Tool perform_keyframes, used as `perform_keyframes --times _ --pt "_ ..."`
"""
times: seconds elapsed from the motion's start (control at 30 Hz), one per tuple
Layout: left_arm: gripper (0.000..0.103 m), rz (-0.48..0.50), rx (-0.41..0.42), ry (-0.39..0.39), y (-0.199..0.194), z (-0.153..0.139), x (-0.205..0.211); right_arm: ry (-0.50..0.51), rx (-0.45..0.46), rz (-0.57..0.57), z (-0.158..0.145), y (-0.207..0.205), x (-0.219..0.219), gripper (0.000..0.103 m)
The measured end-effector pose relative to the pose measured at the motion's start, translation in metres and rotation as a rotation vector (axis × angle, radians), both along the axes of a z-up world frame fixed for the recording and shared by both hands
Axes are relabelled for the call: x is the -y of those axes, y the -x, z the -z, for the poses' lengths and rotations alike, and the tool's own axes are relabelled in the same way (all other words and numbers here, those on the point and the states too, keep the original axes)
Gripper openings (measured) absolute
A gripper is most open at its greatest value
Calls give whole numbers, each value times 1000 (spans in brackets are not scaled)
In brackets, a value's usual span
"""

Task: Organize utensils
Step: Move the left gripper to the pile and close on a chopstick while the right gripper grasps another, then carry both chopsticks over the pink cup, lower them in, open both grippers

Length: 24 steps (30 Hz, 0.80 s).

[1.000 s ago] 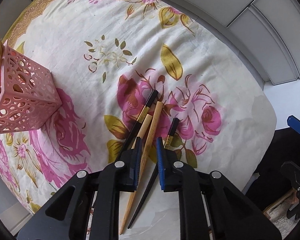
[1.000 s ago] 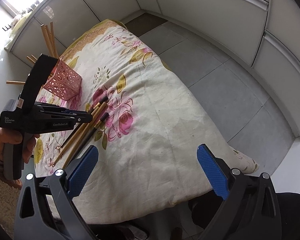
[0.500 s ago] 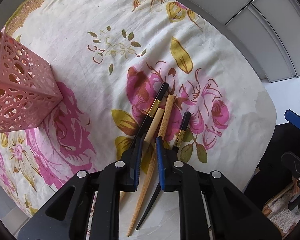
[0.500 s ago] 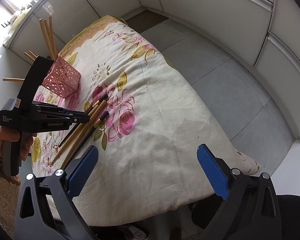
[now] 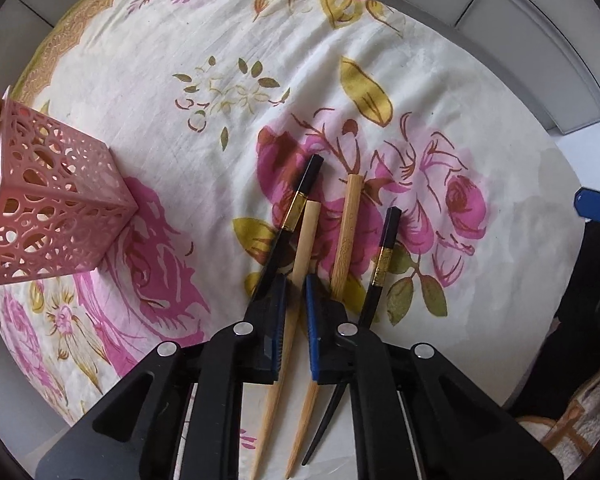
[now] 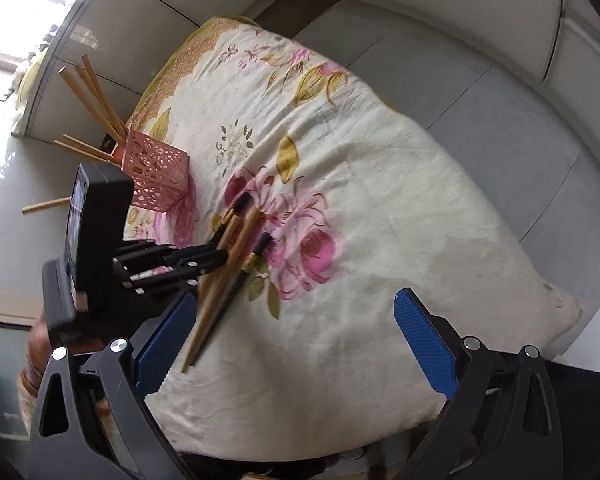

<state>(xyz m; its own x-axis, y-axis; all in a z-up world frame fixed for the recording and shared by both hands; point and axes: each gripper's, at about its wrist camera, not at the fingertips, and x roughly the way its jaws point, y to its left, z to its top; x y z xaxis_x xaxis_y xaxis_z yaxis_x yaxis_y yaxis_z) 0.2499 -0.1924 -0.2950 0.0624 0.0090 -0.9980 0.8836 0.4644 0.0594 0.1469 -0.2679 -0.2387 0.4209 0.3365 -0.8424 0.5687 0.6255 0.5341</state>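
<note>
Left gripper [image 5: 296, 292]: jaws just closed on bamboo chopstick [image 5: 306, 240], pick started. Right gripper [image 6: 292, 336]: wide open, empty. Pink holder [image 5: 56, 216]: destination.

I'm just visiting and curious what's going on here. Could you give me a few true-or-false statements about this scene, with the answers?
1. The left claw is closed on a light wooden chopstick. True.
2. The right claw is gripping a spoon. False: it is open and holds nothing.
3. The pink holder already has wooden chopsticks in it. True.
4. All chopsticks on the floral cloth are wooden. False: two are black chopsticks with gold bands.
</note>
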Motion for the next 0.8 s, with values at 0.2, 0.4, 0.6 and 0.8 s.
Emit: perform_keyframes --times 0.2,0.4,0.6,0.8 --pt "6 -197 -15 195 -18 -9 -57 -106 -114 18 29 -54 -15 79" --pt "6 -242 24 340 -30 -45 -111 16 -211 -45 34 -95 -43 47" --pt "6 -244 53 406 -12 -71 -116 127 -231 -73 34 -126 -58 40" --pt "6 -277 70 435 16 -101 -116 223 -253 -97 39 -140 -69 29"
